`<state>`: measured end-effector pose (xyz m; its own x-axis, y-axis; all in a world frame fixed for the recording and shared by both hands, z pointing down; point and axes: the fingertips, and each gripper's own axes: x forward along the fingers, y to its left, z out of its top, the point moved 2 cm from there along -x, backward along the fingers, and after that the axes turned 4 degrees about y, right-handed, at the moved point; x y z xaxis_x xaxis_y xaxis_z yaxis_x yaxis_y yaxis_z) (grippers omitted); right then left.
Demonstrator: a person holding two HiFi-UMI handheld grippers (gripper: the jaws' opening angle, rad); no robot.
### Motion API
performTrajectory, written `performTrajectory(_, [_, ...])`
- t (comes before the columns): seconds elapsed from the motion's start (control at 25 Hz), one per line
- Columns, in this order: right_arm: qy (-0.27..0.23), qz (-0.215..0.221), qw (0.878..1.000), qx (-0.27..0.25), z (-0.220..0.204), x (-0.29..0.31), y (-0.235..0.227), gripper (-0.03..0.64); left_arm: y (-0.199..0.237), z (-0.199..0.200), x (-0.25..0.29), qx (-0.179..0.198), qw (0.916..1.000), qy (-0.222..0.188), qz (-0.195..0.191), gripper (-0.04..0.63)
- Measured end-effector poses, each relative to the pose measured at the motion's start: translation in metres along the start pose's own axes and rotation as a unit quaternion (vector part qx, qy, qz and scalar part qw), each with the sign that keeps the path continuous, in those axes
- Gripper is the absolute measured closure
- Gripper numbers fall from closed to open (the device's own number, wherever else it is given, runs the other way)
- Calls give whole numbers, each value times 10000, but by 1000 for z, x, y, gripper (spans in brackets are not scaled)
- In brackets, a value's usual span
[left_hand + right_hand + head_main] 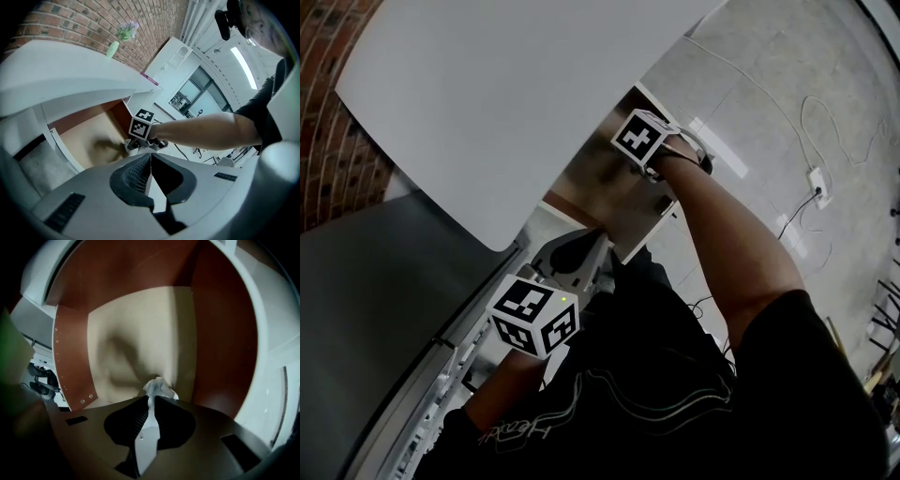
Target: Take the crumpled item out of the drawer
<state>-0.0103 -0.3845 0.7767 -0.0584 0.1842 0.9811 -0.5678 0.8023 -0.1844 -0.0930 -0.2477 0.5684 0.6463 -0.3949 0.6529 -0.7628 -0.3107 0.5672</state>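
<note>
The crumpled item (159,387) is a small wad of white paper low over the pale floor of the open drawer (220,333), which has red-brown walls. My right gripper (151,399) is shut on it, and the wad sticks out past the tips. In the head view the right arm reaches into the drawer (623,220) under the white tabletop, with its marker cube (642,139) showing. My left gripper (150,157) is shut with nothing in it and hangs outside the drawer (89,136), in front of the person's body (581,248).
A white tabletop (506,94) overhangs the drawer, with a green vase of flowers (117,42) on it. A brick wall (328,112) stands behind. A white cable and socket (817,183) lie on the grey floor to the right. A dark grey surface (366,281) is at the left.
</note>
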Motion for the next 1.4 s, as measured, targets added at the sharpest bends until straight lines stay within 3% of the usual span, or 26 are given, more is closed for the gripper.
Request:
performTrajectory(0.32, [-768,134,9959,449,-10,-64,20,551,-21,6,-23,176,9998,-78,-112,571])
performTrajectory(0.56, [-1584,448,9851,496,-18,-135,58,551,-47,12,-56,428,9987,-177,-204,571])
performTrajectory(0.72, [-2035,355,9760,695,-43,-185,80,551,-66,16,-81,554,9979,-228,-227,571])
performTrajectory(1.12, [-3353,-128,9411,417,-105,-313,162,551,-129,30,-156,1001,9924,-624,-336,571])
performTrajectory(1.4, [-4415,-209,8963,357,-147,-409,222,551,-184,34,-210,1316,9858,-891,-547,571])
